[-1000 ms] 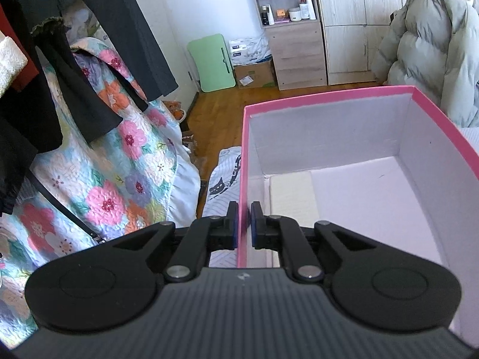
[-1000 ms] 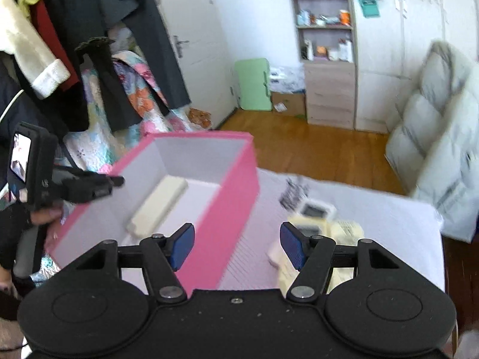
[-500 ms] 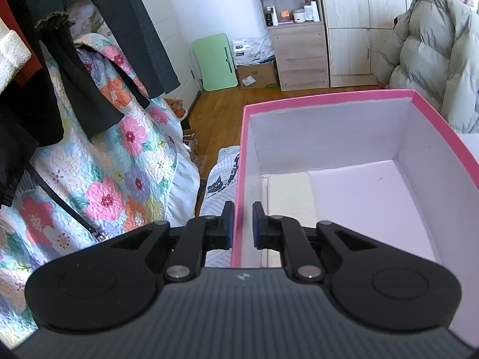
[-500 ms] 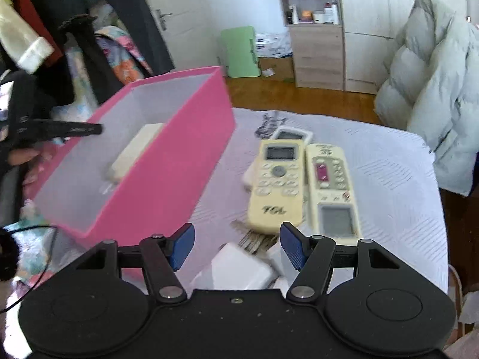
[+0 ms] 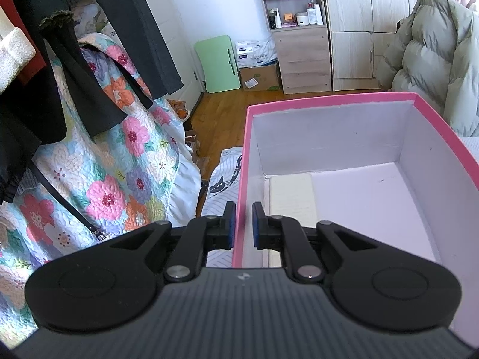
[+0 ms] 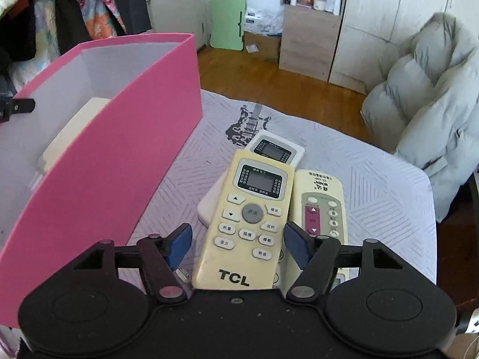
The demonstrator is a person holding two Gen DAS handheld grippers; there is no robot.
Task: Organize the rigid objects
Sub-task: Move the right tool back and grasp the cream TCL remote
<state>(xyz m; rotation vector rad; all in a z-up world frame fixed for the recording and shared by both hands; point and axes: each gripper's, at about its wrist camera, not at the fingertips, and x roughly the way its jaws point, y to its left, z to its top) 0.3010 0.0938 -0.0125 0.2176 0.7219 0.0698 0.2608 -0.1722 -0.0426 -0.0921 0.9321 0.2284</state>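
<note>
Left gripper [image 5: 241,224] clamps the pink box [image 5: 329,100] wall; right gripper [image 6: 236,240], jaws opening, straddles the TCL remote [image 6: 248,227].

R gripper [image 6: 238,243] has dropped & tipped down toward the bed: a sec ago its jaws framed the pink box [image 6: 98,179] corner w/ remotes far ahead; now the yellowed TCL remote [image 6: 248,224] lies between the jaws, not touched by either pad. Pink-button remote [image 6: 321,206] now just outside the R jaw. Jaws opening slightly. Box has slid off to the L jaw's side.
</note>
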